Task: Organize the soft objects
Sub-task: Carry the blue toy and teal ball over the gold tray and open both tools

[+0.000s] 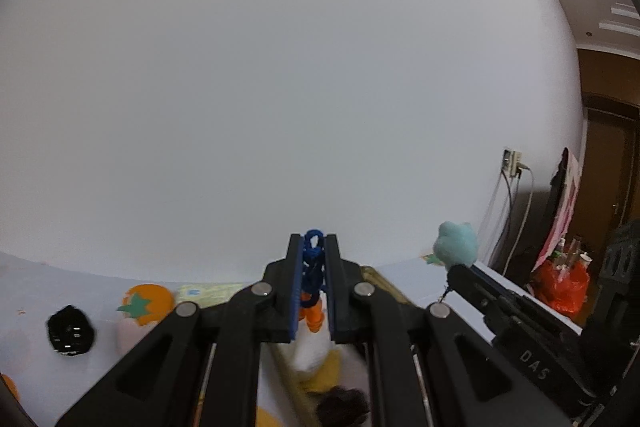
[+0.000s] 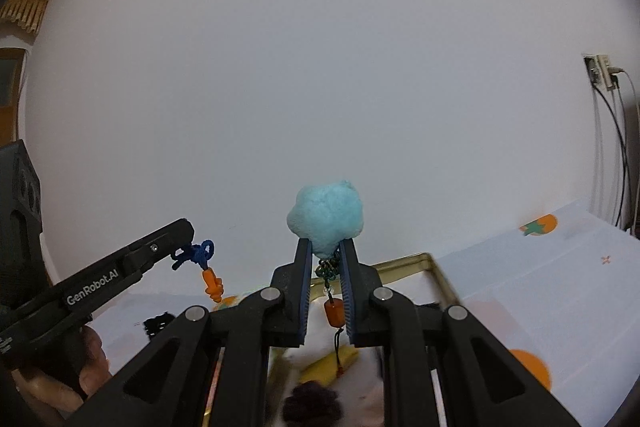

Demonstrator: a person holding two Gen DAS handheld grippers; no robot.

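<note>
My left gripper (image 1: 313, 241) is shut on a blue knotted cord (image 1: 313, 259), and an orange charm (image 1: 313, 315) hangs from it below the jaws. The right wrist view shows that gripper (image 2: 186, 231) at the left, with the cord (image 2: 198, 253) and charm (image 2: 212, 281) dangling from its tip. My right gripper (image 2: 326, 245) is shut on a fluffy teal plush ball (image 2: 326, 217); an orange bead (image 2: 333, 311) on a string hangs between its fingers. In the left wrist view that ball (image 1: 456, 245) sits at the right gripper's tip (image 1: 456, 271). Both are held above the table.
Below lies a gold-rimmed tray (image 2: 400, 263) holding white, yellow and dark fuzzy toys. The tablecloth (image 2: 540, 287) has orange fruit prints. A black object (image 1: 71, 331) lies at the left. The white wall ahead carries a socket with cables (image 2: 600, 71). A red bag (image 1: 560, 287) sits far right.
</note>
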